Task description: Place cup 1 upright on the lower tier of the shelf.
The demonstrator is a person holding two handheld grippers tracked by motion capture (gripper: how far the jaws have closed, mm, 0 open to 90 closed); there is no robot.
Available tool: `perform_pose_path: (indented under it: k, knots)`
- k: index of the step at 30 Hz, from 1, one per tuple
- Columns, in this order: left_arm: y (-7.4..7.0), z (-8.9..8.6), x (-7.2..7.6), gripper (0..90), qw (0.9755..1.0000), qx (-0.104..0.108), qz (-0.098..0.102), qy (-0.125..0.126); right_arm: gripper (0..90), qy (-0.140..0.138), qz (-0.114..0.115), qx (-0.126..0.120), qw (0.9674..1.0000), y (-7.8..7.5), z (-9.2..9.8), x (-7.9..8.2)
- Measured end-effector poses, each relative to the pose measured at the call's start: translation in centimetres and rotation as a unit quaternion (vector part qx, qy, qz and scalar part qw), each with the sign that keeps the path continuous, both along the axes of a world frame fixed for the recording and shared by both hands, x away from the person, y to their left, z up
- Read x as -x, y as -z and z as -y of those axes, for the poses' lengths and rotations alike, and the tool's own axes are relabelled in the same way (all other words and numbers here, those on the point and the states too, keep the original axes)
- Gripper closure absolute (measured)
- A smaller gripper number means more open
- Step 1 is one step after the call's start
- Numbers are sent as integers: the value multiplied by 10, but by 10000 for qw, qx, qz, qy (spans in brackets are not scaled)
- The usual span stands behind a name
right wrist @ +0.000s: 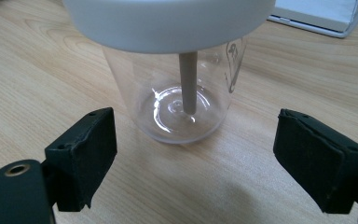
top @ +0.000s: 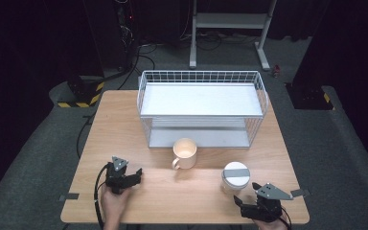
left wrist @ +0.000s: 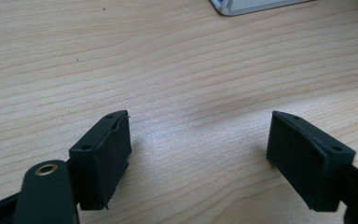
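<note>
A clear jar [top: 235,178] with a white lid stands on the wooden table [top: 172,201] at the front right; in the right gripper view the jar [right wrist: 186,93] rises just beyond the jaws, a grey stem inside it. My right gripper [top: 245,200] [right wrist: 193,156] is open, close in front of the jar, not touching it. A cream mug [top: 185,153] sits upright in the middle, handle towards the front left. My left gripper [top: 135,175] [left wrist: 198,149] rests low at the front left, open over bare wood, nothing between its jaws.
A white wire rack [top: 201,108] with two shelves stands at the back of the table, just behind the mug; its corner [left wrist: 256,5] shows in the left gripper view. A white frame stand [top: 230,24] and cables are on the floor beyond.
</note>
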State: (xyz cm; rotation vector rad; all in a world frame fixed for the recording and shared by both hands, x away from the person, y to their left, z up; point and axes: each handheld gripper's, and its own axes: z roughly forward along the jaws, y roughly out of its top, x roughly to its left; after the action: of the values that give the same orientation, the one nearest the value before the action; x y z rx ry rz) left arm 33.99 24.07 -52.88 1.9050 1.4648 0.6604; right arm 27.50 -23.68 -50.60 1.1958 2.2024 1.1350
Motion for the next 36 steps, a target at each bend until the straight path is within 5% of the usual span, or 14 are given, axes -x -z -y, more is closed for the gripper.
perform_pose_path:
  k: [9,36]
  knots:
    - [0,0,0,217,10000,-19,5,2,107,-98,113,203,9997,2,-11,-5]
    - [0,0,0,219,10000,-19,5,7,154,-273,268,-72,9992,-5,-31,-34]
